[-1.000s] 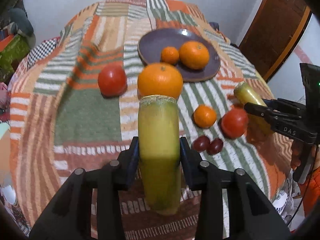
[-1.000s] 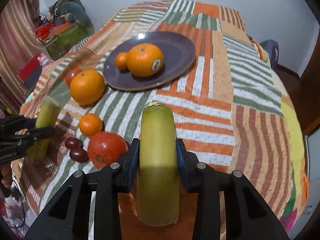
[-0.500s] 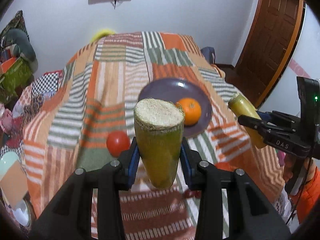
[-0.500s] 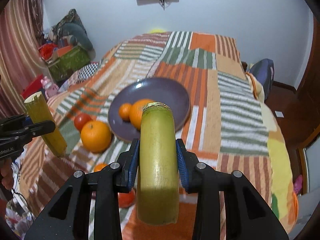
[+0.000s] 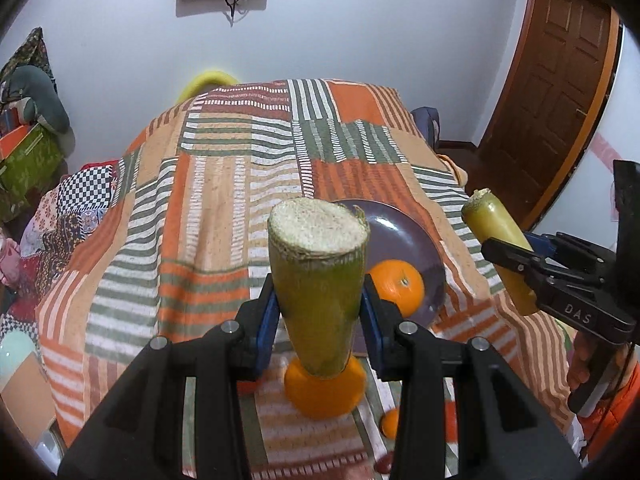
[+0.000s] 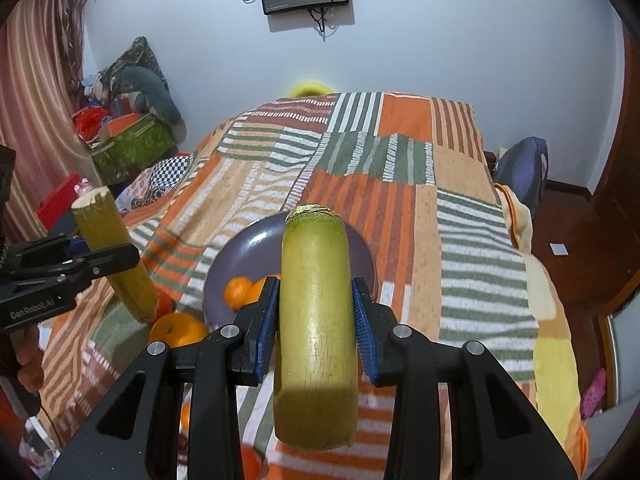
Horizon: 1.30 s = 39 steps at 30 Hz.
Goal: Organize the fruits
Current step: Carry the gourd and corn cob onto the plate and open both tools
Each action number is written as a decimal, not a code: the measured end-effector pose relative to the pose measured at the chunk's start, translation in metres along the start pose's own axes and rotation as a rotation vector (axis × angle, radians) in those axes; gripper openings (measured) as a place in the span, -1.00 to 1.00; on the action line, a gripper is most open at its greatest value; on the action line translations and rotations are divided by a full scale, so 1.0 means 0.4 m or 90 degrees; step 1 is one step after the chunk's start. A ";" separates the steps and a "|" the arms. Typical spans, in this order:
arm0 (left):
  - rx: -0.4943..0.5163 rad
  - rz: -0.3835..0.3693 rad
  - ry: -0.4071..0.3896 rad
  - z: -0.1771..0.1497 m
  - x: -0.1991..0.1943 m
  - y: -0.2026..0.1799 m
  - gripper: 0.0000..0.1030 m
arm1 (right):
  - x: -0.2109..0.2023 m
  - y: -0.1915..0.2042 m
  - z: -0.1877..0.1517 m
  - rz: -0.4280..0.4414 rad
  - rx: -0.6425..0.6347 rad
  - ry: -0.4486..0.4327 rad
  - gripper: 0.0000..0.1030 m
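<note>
My left gripper [image 5: 319,316] is shut on a green-yellow cane piece [image 5: 318,280], held upright above the striped cloth. My right gripper [image 6: 315,320] is shut on a second yellow-green cane piece [image 6: 316,332]. Each gripper shows in the other's view, the right gripper [image 5: 516,268] at the right edge and the left gripper [image 6: 100,260] at the left edge. A purple plate [image 5: 404,232] behind the left cane holds an orange [image 5: 398,284]. In the right wrist view the plate [image 6: 248,256] holds two oranges [image 6: 238,292]. A big orange [image 5: 324,388] lies on the cloth below the left cane.
The patchwork striped cloth [image 5: 224,200] covers the table. A small orange [image 5: 390,422] and a dark plum [image 5: 386,468] lie near the front. A tomato [image 6: 164,302] and a big orange [image 6: 178,330] sit left of the plate. A wooden door [image 5: 560,80] stands right.
Both grippers have risen and tilted up with their cane pieces. The view now looks across the table toward the wall, and the fruits have dropped low in the frames.
</note>
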<state>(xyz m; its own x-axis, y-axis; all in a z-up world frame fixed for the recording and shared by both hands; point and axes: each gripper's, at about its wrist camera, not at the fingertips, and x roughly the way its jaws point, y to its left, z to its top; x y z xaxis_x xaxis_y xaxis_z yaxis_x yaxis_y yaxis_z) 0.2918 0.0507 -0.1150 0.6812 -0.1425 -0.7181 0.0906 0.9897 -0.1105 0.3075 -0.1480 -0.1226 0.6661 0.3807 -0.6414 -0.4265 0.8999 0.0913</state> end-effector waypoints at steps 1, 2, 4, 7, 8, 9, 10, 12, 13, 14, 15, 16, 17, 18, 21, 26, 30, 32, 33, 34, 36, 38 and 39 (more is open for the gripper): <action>0.001 0.002 0.003 0.006 0.014 0.002 -0.26 | 0.012 -0.001 0.007 -0.002 -0.001 0.000 -0.37; 0.003 0.006 0.007 0.014 0.031 0.005 -0.26 | 0.019 -0.004 0.011 -0.004 0.000 0.000 -0.37; 0.006 0.010 0.016 0.024 0.063 0.011 -0.26 | 0.039 -0.009 0.018 -0.003 0.001 0.003 -0.37; 0.014 0.018 0.034 0.033 0.113 0.017 -0.26 | 0.074 -0.013 0.027 -0.004 0.002 0.011 -0.37; 0.015 0.020 0.039 0.033 0.126 0.019 -0.26 | 0.088 -0.015 0.029 -0.003 0.004 0.016 -0.37; 0.016 0.022 0.044 0.033 0.143 0.022 -0.26 | 0.101 -0.016 0.032 -0.002 0.006 0.020 -0.37; 0.014 0.022 0.053 0.034 0.163 0.027 -0.26 | 0.110 -0.016 0.033 -0.001 0.005 0.024 -0.37; 0.008 0.017 0.067 0.035 0.194 0.036 -0.26 | 0.131 -0.014 0.038 -0.004 0.002 0.032 -0.37; 0.005 0.014 0.073 0.036 0.209 0.039 -0.26 | 0.145 -0.013 0.040 -0.005 0.000 0.037 -0.37; 0.005 0.013 0.078 0.037 0.219 0.039 -0.26 | 0.154 -0.016 0.042 -0.004 -0.001 0.040 -0.37; 0.005 0.013 0.081 0.037 0.230 0.040 -0.26 | 0.166 -0.015 0.044 -0.004 -0.003 0.045 -0.37; 0.007 0.013 0.081 0.040 0.242 0.039 -0.26 | 0.175 -0.016 0.045 -0.004 -0.004 0.048 -0.37; 0.009 0.014 0.081 0.044 0.249 0.036 -0.26 | 0.184 -0.017 0.046 -0.005 -0.005 0.052 -0.37; 0.012 0.014 0.083 0.048 0.257 0.034 -0.26 | 0.194 -0.020 0.047 -0.006 -0.005 0.056 -0.37; 0.018 0.009 0.091 0.055 0.280 0.028 -0.26 | 0.218 -0.027 0.049 -0.011 -0.003 0.067 -0.37; 0.025 0.012 0.100 0.064 0.311 0.019 -0.26 | 0.247 -0.035 0.040 -0.012 -0.001 0.084 -0.37; 0.015 0.008 0.117 0.069 0.336 0.026 -0.26 | 0.258 -0.040 0.030 -0.012 0.000 0.095 -0.37; 0.008 0.005 0.135 0.068 0.352 0.028 -0.26 | 0.266 -0.045 0.026 -0.011 0.003 0.102 -0.37; 0.006 0.004 0.141 0.066 0.358 0.029 -0.26 | 0.269 -0.047 0.024 -0.011 0.005 0.105 -0.37; 0.008 0.006 0.137 0.064 0.357 0.028 -0.24 | 0.274 -0.048 0.023 -0.010 0.008 0.107 -0.37; 0.024 0.011 0.125 0.061 0.348 0.018 -0.22 | 0.274 -0.048 0.021 0.001 0.008 0.108 -0.37; 0.041 0.025 0.110 0.061 0.333 0.007 -0.17 | 0.271 -0.042 0.025 0.006 0.003 0.109 -0.36; 0.045 0.028 0.107 0.061 0.326 0.005 -0.15 | 0.270 -0.037 0.027 0.000 -0.002 0.108 -0.36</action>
<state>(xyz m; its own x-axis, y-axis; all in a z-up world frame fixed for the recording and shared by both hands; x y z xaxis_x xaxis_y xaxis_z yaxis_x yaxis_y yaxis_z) 0.3987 0.0345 -0.1921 0.5552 -0.0931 -0.8265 0.1183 0.9924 -0.0323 0.3924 -0.1178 -0.1848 0.5532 0.3391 -0.7609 -0.4289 0.8990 0.0889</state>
